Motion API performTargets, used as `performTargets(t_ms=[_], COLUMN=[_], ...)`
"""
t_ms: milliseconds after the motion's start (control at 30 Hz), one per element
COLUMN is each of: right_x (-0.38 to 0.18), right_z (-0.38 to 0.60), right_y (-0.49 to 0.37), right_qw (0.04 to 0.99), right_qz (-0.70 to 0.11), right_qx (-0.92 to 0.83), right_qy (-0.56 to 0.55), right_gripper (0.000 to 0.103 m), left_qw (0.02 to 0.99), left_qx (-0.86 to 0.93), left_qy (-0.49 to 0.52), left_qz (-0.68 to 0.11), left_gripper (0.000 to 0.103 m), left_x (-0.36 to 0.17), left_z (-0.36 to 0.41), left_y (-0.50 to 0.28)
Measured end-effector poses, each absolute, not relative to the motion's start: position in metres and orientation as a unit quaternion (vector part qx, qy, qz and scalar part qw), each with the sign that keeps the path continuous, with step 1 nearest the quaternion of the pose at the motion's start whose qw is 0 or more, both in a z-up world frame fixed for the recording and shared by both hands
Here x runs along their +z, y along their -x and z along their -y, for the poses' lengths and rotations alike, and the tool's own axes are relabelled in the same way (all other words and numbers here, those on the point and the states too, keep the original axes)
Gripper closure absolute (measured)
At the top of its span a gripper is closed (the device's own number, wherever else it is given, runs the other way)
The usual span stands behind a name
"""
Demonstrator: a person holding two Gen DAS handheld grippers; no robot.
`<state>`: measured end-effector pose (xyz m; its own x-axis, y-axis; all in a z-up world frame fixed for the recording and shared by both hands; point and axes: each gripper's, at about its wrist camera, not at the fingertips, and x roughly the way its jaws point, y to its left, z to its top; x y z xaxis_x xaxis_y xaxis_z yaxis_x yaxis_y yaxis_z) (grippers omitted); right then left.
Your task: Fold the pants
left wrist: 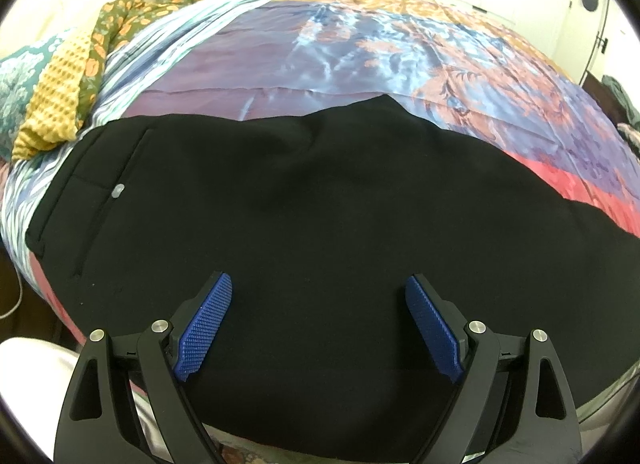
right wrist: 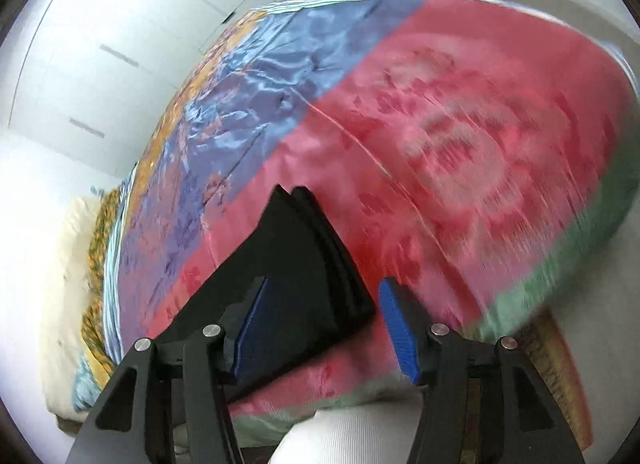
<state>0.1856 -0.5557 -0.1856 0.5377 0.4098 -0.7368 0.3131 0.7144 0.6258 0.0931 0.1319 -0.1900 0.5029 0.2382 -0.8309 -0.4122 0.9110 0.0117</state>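
The black pants point(left wrist: 320, 215) lay spread flat on the bed, across the near part of a satin quilt point(left wrist: 360, 51), their dark cloth filling most of the left wrist view. Near their left end a seam ran along the cloth, with a small pale button point(left wrist: 119, 190) beside it. The far edge of the pants rose in a low peak against the quilt's purple and blue bands; the near edge hung close to the side of the bed.

In the right wrist view the leg end point(right wrist: 296, 264) of the pants showed as a dark wedge on the red part of the quilt point(right wrist: 460, 135), with stacked hem edges along its right side — more than one layer lay there.

The left gripper point(left wrist: 319, 322) hovered over the middle of the pants with its jaws wide apart, and nothing sat between the blue pads point(left wrist: 208, 320). The right gripper point(right wrist: 320, 328) was likewise spread wide and held nothing; its left pad point(right wrist: 252, 328) stood over the dark cloth and its right pad over the red quilt, just beyond the hem. Whether either pad touched the cloth could not be told.

That view was blurred toward the right. At the head of the bed lay an orange-patterned green cloth point(left wrist: 168, 3) and a yellow waffle-knit one point(left wrist: 52, 103), both well clear of the pants. White cupboard doors point(right wrist: 100, 43) stood behind the bed.
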Motion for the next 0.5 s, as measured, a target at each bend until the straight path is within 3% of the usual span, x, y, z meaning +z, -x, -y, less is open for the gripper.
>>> performTargets(t_ms=[267, 500], right_x=[-0.22, -0.228], right_z=[0.544, 0.549], right_y=[-0.195, -0.217], right_qw=[0.742, 0.75], right_qz=[-0.505, -0.472], right_qx=[0.09, 0.111], right_qy=[-0.432, -0.45], right_gripper=[0.046, 0.044], left_qw=[0.862, 0.861], left_qx=[0.19, 0.192], left_qy=[0.087, 0.084], left_qz=[-0.462, -0.463], left_gripper=[0.013, 0.012], left_x=[-0.191, -0.192], left_z=[-0.13, -0.13], left_y=[-0.093, -0.092])
